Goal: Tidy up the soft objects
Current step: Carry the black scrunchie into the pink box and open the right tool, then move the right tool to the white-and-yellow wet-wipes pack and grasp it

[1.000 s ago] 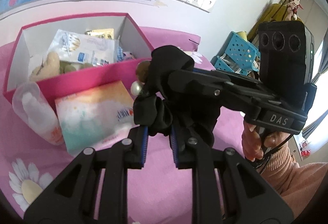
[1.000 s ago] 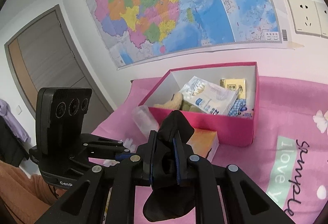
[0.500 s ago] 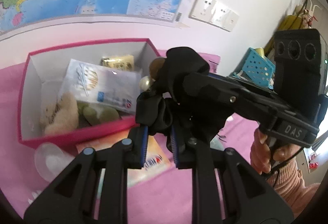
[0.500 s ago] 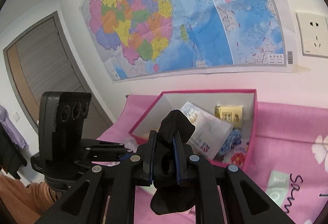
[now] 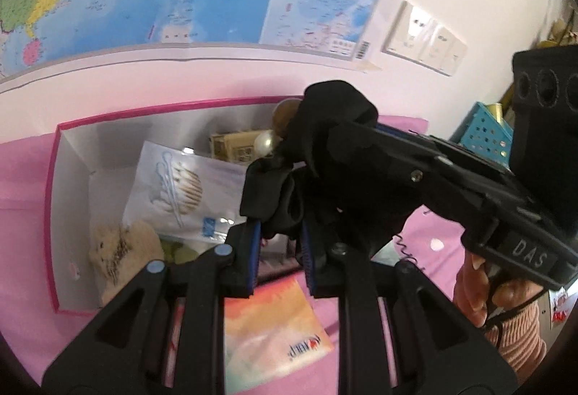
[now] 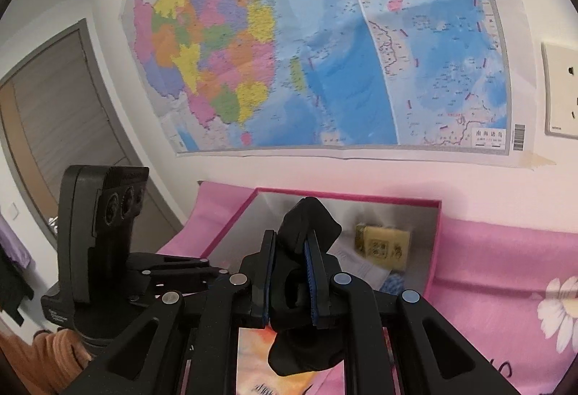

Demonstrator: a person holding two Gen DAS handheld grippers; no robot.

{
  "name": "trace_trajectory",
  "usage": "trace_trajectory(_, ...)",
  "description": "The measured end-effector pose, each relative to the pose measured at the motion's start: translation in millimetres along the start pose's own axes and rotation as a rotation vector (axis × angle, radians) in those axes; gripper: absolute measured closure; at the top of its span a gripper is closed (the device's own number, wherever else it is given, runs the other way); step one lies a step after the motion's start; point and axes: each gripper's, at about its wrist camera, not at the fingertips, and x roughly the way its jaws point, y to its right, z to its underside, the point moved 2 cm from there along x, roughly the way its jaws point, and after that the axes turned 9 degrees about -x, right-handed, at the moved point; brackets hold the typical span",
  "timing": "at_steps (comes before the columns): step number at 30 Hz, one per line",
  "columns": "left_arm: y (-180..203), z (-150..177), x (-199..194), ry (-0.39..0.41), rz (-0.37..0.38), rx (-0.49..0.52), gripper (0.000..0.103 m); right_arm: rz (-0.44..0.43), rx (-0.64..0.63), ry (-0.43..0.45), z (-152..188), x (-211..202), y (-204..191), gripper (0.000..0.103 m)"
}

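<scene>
Both the left gripper [image 5: 278, 243] and right gripper [image 6: 288, 281] were clamped on the black scrunchie [image 5: 325, 127] above the pink box [image 5: 50, 178]; releasing should wait until it hung inside the walls.

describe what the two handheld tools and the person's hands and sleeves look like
Both are matte black tools with blue pads inside the fingers and round silver pivot pins. The left tool shows in its own view; the right tool bears white "DAS" lettering and a boxy black three-lens camera block. The right hand wears a ribbed salmon-pink sleeve. The left sleeve looks orange.
</scene>
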Motion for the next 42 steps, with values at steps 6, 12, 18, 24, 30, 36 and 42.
trace_trajectory(6, -7, -11, 17, -0.019, -0.041, -0.033, 0.081, 0.031, 0.011, -0.022, -5, 19, 16, 0.089)
trace_trajectory(12, -11, -13, 32, -0.035, -0.088, -0.052, 0.081, 0.063, 0.016, -0.044, -6, 35, 28, 0.089)
trace_trajectory(18, -16, -12, 41, -0.048, -0.152, -0.081, 0.075, 0.101, 0.035, -0.080, 1, 50, 40, 0.089)
trace_trajectory(24, -16, -6, 25, 0.005, -0.179, -0.060, 0.060, 0.239, -0.013, -0.158, 12, 65, 48, 0.068)
trace_trajectory(30, -13, 2, -13, 0.085, -0.123, -0.054, 0.056, 0.335, -0.045, -0.182, 17, 54, 47, 0.054)
trace_trajectory(36, -14, 30, -80, 0.161, -0.013, 0.011, 0.053, 0.277, -0.044, -0.091, 19, 9, 23, 0.053)
trace_trajectory(42, -39, 81, -120, 0.148, -0.001, 0.022, 0.051, 0.023, -0.044, -0.087, 54, -32, -26, 0.049)
